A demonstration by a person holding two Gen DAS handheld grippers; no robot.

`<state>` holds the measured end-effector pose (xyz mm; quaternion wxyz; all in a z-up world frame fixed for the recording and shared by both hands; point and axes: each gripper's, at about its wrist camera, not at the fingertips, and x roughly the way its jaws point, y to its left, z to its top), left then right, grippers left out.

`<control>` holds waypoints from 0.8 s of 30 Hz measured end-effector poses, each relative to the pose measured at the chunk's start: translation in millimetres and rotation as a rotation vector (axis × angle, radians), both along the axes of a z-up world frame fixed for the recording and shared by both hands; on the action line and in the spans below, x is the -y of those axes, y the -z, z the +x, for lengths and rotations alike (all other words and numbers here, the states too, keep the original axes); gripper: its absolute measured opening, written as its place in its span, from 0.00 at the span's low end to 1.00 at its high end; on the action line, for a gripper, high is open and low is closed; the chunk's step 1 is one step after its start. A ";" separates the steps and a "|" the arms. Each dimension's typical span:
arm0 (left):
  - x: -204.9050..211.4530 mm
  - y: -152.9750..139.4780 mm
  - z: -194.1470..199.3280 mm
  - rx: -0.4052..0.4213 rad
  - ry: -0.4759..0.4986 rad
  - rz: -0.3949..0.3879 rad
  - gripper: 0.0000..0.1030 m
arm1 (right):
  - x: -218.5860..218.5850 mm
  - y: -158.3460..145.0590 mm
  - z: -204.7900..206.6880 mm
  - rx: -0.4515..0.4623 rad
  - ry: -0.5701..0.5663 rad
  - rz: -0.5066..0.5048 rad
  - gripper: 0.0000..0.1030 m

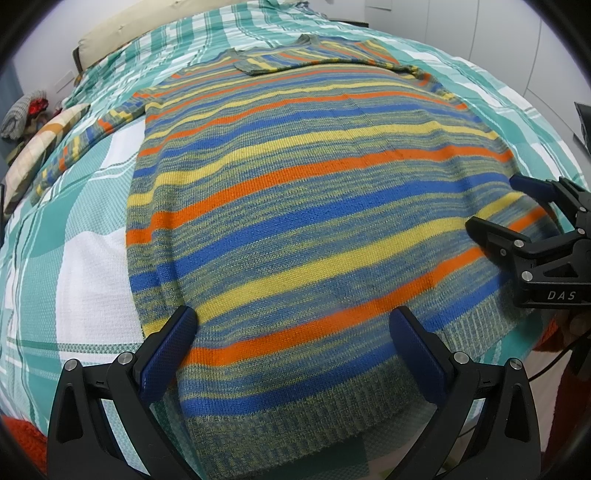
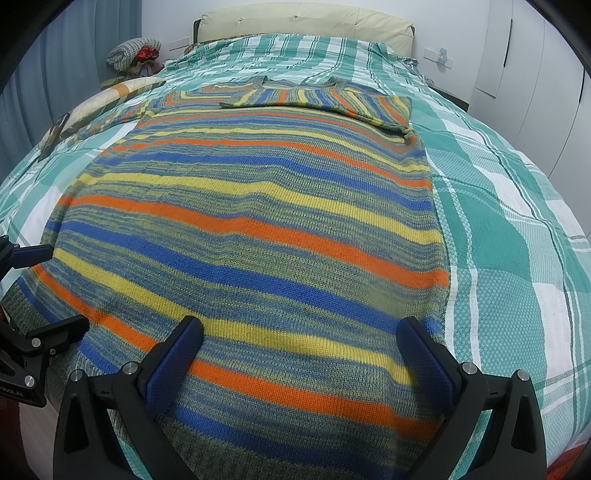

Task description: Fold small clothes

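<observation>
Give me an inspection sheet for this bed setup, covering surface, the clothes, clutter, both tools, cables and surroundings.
Surface: bed with a teal and white plaid bedspread, lying fairly smooth.
Job's things: striped sweater spread flat, hem toward the cameras; right sleeve folded across the chest, left sleeve stretched out on the bedspread.
Clutter: patterned pillow at the left edge; knitted hat with red items beyond it.
Grippers: left tool open over the hem, holding nothing; right tool open over the hem, holding nothing.
Cables: a thin dark cable near the right tool.
Surroundings: cream headboard, white wardrobe, wall sockets.
</observation>
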<state>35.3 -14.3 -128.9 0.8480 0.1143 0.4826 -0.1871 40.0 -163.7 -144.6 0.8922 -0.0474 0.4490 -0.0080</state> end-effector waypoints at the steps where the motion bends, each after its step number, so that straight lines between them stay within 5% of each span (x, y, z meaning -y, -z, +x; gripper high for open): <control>1: 0.1 0.0 -0.1 0.000 0.000 0.000 0.99 | 0.4 0.0 0.1 0.000 0.000 0.000 1.00; 24: 1.4 -0.3 -0.1 0.001 0.002 0.003 0.99 | 2.8 0.5 -0.2 -0.001 0.001 -0.006 1.00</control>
